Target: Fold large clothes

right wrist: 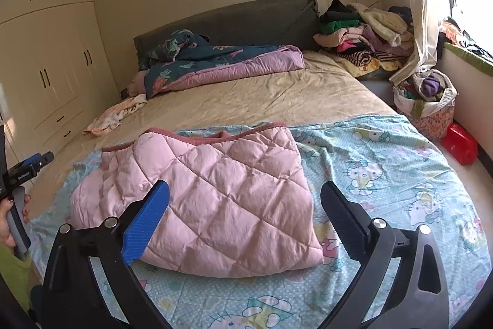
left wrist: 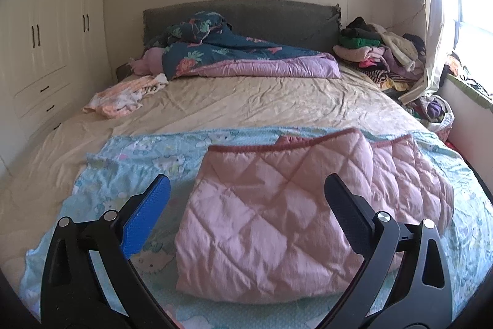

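Note:
A pink quilted garment (left wrist: 277, 215) (right wrist: 215, 199) lies folded into a thick bundle on a light blue cartoon-print sheet (left wrist: 129, 162) (right wrist: 385, 168) at the near end of the bed. My left gripper (left wrist: 246, 187) hangs above its near edge, open wide, nothing between the fingers. My right gripper (right wrist: 245, 190) hovers over the bundle's near right part, also open and empty. In the right wrist view the left gripper (right wrist: 30, 168) shows at the far left edge, held by a hand (right wrist: 12, 215).
A beige bed (left wrist: 246, 100) carries a dark floral duvet (left wrist: 234, 57) by the grey headboard, a small peach cloth (left wrist: 123, 97) at left, and a heap of clothes (left wrist: 379, 51) at back right. White wardrobes (left wrist: 46, 36) stand left. A laundry basket (right wrist: 428, 104) and red box (right wrist: 459, 144) sit right.

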A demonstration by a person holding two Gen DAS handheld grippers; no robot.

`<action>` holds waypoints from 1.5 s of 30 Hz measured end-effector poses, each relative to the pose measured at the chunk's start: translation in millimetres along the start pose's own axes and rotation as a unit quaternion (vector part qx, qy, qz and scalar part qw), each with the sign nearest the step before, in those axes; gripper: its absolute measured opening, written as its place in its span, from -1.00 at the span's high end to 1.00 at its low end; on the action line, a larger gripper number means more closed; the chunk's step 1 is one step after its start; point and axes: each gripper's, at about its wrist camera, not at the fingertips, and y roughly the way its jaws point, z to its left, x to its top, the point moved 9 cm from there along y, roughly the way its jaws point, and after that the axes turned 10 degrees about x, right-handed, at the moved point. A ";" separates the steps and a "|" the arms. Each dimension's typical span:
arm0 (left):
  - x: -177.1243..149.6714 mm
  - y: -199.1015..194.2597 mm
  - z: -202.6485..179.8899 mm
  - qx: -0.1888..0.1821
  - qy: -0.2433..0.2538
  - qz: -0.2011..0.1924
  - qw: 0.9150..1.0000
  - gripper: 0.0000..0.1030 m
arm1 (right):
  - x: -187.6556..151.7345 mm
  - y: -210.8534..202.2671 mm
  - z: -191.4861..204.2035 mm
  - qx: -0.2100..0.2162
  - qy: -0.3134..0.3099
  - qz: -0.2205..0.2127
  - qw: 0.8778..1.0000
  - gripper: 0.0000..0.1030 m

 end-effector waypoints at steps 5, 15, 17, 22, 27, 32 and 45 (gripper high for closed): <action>-17.6 0.0 4.7 0.004 0.003 0.017 1.000 -0.82 | -6.4 -3.9 -2.2 -0.008 -0.001 0.002 1.000 -0.91; -66.1 25.2 27.7 0.011 -0.009 0.073 0.997 -0.82 | -36.5 23.1 -13.3 -0.051 -0.037 0.051 0.997 -0.91; -79.4 38.2 35.5 0.007 -0.023 0.093 0.995 -0.82 | -46.3 38.3 -22.5 -0.060 -0.038 0.072 0.995 -0.91; -115.7 80.7 53.9 -0.008 -0.070 0.157 0.985 -0.82 | -70.5 83.8 -52.8 -0.077 -0.030 0.122 0.989 -0.91; -133.5 105.1 52.3 -0.027 -0.088 0.180 0.979 -0.82 | -81.4 119.4 -75.5 -0.081 -0.010 0.147 0.986 -0.91; -130.5 113.9 38.8 -0.046 -0.083 0.173 0.980 -0.46 | -85.2 145.4 -87.5 -0.062 0.012 0.152 0.986 -0.65; -39.9 130.5 12.7 -0.020 -0.040 0.092 0.995 0.72 | -18.1 152.5 -78.2 -0.056 0.016 0.075 0.995 0.62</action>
